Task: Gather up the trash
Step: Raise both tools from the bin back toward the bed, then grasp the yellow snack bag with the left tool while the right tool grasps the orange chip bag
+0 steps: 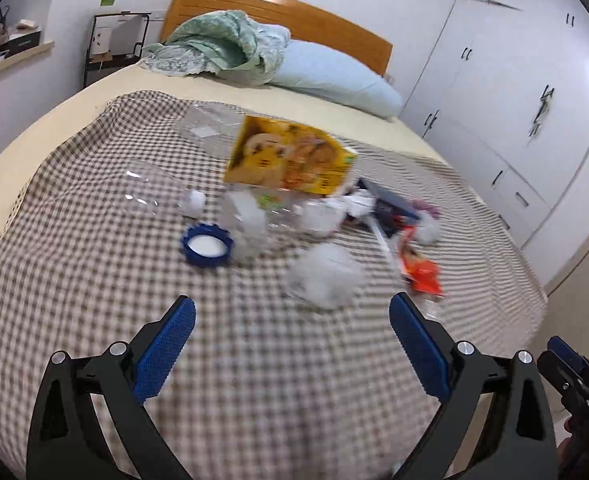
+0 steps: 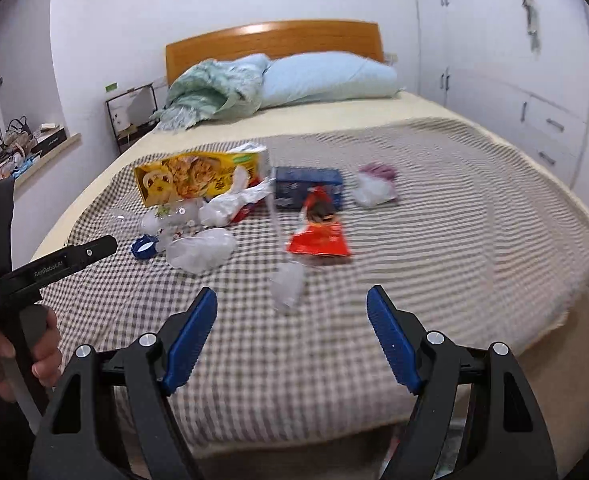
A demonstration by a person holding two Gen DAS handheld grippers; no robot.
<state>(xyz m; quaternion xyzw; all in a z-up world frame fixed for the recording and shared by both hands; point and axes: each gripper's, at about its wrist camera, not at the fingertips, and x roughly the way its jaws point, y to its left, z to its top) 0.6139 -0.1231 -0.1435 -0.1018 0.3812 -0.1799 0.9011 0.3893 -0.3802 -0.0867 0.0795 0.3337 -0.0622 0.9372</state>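
Left gripper (image 1: 292, 320): jaws spread wide and empty; it hangs over the checked cloth (image 1: 254, 360), short of the litter, probably to choose a first piece.
Right gripper (image 2: 292, 316): also released, nothing between the blue pads (image 2: 390, 344); it points down at the near edge of the pile.
Trash: all lies in the middle of the cloth on the bed; yellow box (image 2: 198, 178), red wrapper (image 2: 320, 236), dark blue box (image 2: 308, 186), blue cap (image 1: 206, 245), crumpled clear plastic (image 1: 322, 276); nothing collected yet, I judge.
Nearest piece: a small clear scrap (image 2: 288, 284) just ahead of the right jaws.
Around: pillow (image 2: 330, 76) and green blanket (image 2: 214, 84) at the headboard, well apart from the litter; wardrobe (image 1: 506, 80) to the side.
Obstacles: none between the grippers and the pile; the pieces overlap each other, so single picking may be difficult.
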